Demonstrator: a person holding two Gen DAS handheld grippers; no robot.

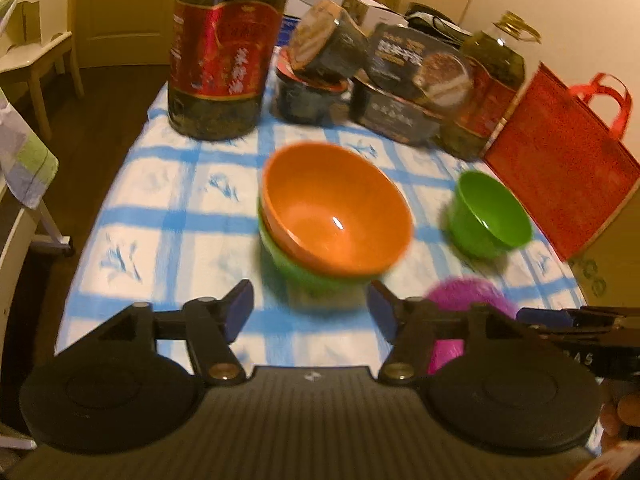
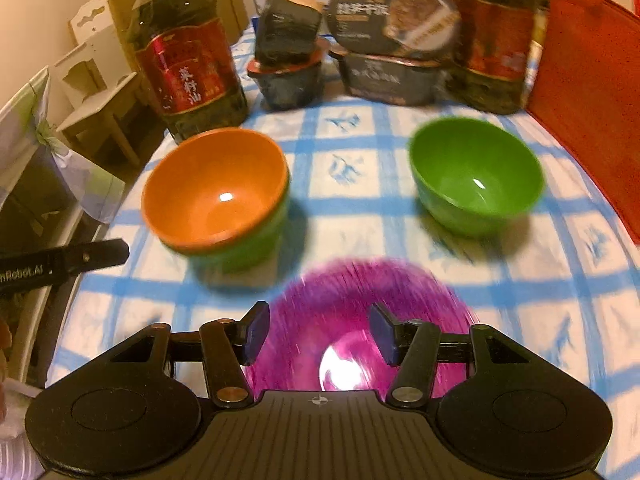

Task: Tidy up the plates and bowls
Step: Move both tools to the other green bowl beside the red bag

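Both claws, left gripper and right gripper, gaped empty; orange bowl sat nested, centre-left; green bowl and purple plate remained loose.

Glossy plastic orange bowl (cloth tablecloth, matt).

I see a table with a blue checked cloth. The floor is dark wood. White chairs stand by cream walls. The light is warm and yellow.
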